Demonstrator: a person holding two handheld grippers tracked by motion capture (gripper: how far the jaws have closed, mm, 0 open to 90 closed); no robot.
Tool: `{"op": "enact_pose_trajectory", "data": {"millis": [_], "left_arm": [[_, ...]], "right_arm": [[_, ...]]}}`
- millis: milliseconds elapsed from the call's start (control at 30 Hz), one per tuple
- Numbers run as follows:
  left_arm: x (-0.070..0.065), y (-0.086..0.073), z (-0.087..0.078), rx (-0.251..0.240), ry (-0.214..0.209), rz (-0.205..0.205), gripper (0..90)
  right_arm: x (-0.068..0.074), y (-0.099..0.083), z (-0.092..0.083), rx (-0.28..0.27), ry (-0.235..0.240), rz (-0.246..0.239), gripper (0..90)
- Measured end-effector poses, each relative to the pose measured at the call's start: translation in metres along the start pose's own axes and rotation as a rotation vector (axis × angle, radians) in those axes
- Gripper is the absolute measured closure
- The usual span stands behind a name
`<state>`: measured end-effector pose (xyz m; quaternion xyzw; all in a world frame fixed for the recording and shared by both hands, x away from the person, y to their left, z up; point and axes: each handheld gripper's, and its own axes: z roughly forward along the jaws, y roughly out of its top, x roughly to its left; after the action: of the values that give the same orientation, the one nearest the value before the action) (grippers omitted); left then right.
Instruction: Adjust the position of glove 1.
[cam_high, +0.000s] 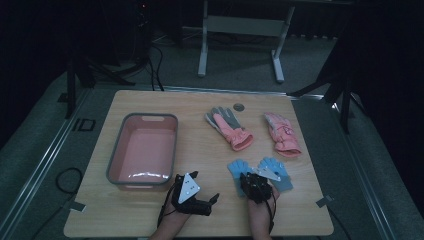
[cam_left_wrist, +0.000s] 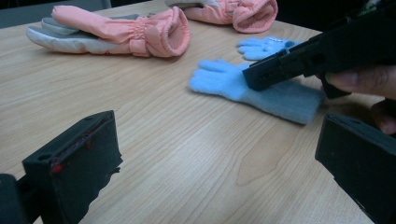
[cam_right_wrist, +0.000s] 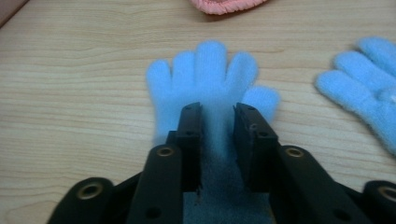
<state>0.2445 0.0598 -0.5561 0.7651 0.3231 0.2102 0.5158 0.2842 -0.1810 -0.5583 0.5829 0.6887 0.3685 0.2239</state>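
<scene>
The right gripper (cam_right_wrist: 217, 116) is down over the near blue glove (cam_right_wrist: 205, 84), its fingers (cam_right_wrist: 191, 126) parted a little and straddling the palm from the cuff end, not clenched on the fabric. That glove lies flat on the wooden surface (cam_high: 210, 150), long axis running away from the person, its fingertips pointing toward the far edge and the pink gloves (cam_high: 230, 127), cuff nearest the hand, with a second blue glove (cam_high: 277, 172) just beside it on the right. Over on the left, the left gripper (cam_high: 200, 192) rests near the pink tub (cam_high: 144, 150), fingers (cam_left_wrist: 74, 163) spread wide, nothing between them.
</scene>
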Motion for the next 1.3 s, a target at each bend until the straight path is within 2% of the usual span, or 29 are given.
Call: {"op": "enact_pose_trajectory", "data": {"millis": [67,100,200,233,267,367,433,500,567,700,767,800,933,1000,1067,1133,1300], "left_arm": [[0.000,0.000,0.000,-0.001,0.000,-0.001,0.0],[0.000,0.000,0.000,-0.001,0.000,-0.001,0.0],[0.000,0.000,0.000,-0.001,-0.001,0.000,0.0],[0.000,0.000,0.000,-0.001,-0.001,0.001,0.0],[0.000,0.000,0.000,-0.001,-0.001,0.002,0.0],[0.000,0.000,0.000,-0.001,-0.002,0.001,0.0],[0.000,0.000,0.000,-0.001,-0.002,0.001,0.0],[0.000,0.000,0.000,-0.002,-0.002,0.000,0.0],[0.000,0.000,0.000,-0.002,-0.002,-0.002,0.0],[0.000,0.000,0.000,-0.002,-0.002,-0.006,0.0],[0.000,0.000,0.000,-0.002,-0.001,-0.005,0.0],[0.000,0.000,0.000,-0.002,-0.002,-0.005,0.0],[0.000,0.000,0.000,-0.002,-0.002,-0.005,0.0],[0.000,0.000,0.000,-0.002,-0.001,-0.003,0.0],[0.001,0.000,0.000,-0.002,-0.001,-0.005,0.0],[0.001,0.000,0.000,-0.001,-0.002,-0.005,0.0],[0.000,0.000,0.000,-0.001,-0.003,-0.005,0.0]], "right_arm": [[0.002,-0.001,0.000,-0.003,-0.003,-0.007,63.9],[0.004,0.000,-0.001,-0.005,-0.005,-0.025,58.9],[0.006,0.001,-0.003,-0.009,-0.003,-0.037,58.5],[0.009,0.005,-0.009,-0.030,0.006,-0.075,56.7],[0.010,0.008,-0.012,-0.030,0.022,-0.090,57.2],[0.005,0.019,-0.017,-0.031,0.088,-0.109,57.6],[-0.002,0.026,-0.020,-0.038,0.122,-0.105,58.0],[-0.008,0.034,-0.022,-0.037,0.135,-0.122,54.8],[-0.017,0.041,-0.024,-0.047,0.149,-0.126,54.3],[-0.036,0.056,-0.029,-0.040,0.193,-0.165,54.9],[-0.044,0.062,-0.032,-0.038,0.182,-0.201,54.3],[-0.050,0.064,-0.033,-0.045,0.199,-0.203,54.2],[-0.074,0.071,-0.037,-0.052,0.214,-0.247,53.5],[-0.089,0.073,-0.040,-0.051,0.230,-0.249,54.2],[-0.102,0.074,-0.041,-0.038,0.218,-0.268,54.2],[-0.116,0.074,-0.043,-0.026,0.239,-0.278,54.4],[-0.146,0.069,-0.042,-0.005,0.242,-0.312,54.4]]}}
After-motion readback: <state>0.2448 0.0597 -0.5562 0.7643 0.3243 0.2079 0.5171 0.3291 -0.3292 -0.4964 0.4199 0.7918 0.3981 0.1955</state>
